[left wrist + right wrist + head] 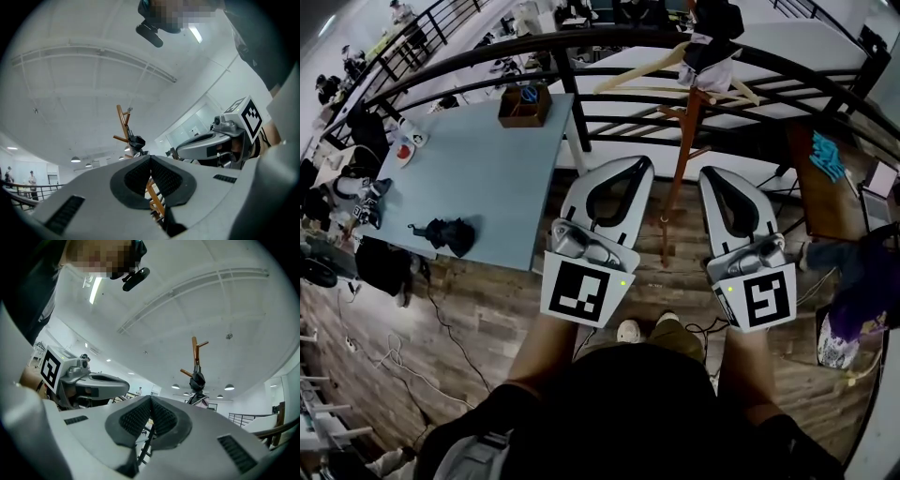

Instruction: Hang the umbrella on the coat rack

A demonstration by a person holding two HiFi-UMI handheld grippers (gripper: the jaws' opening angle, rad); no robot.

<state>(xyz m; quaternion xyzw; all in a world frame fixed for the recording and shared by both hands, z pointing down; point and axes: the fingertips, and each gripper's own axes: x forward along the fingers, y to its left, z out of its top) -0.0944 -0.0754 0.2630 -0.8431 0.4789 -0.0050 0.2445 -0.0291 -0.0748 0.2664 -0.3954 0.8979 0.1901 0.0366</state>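
**K:** While you've got the head view open, how do the jaws stand?

**M:** Left gripper (pixel 637 164) and right gripper (pixel 712 173) both have their jaws together with nothing between. They flank the coat rack (pixel 682 164) pole, clear of it. Only print is the black-and-white square markers on the left cube (pixel 579 291) and right cube (pixel 764 300).

**K:** Umbrella?

**M:** Umbrella (pixel 717 23) looks like the dark bundle hung at the rack top, can't confirm. Wooden hanger (pixel 637 68) is just below it.

**K:** Room to move?

**M:** Blue table (pixel 487 187) is to the left, its right edge just beside the left gripper in this view. Wooden box (pixel 525 105) sits at its far right corner, black crumpled item (pixel 450 234) near the near edge. Black railing (pixel 573 98) runs behind table and rack. Plank floor (pixel 478 319) lies below the table's near edge, cables (pixel 439 314) across it.

**K:** Left gripper view?

**M:** Pads meet at the tip, empty. Rack pole shows behind them, umbrella (pixel 137 140) up on the pegs. Right gripper is alongside, apart.

**K:** Right gripper view?

**M:** Pads closed on nothing. Umbrella (pixel 198 379) is on the rack, pale fabric (pixel 202 401) under it. Left gripper is at left.
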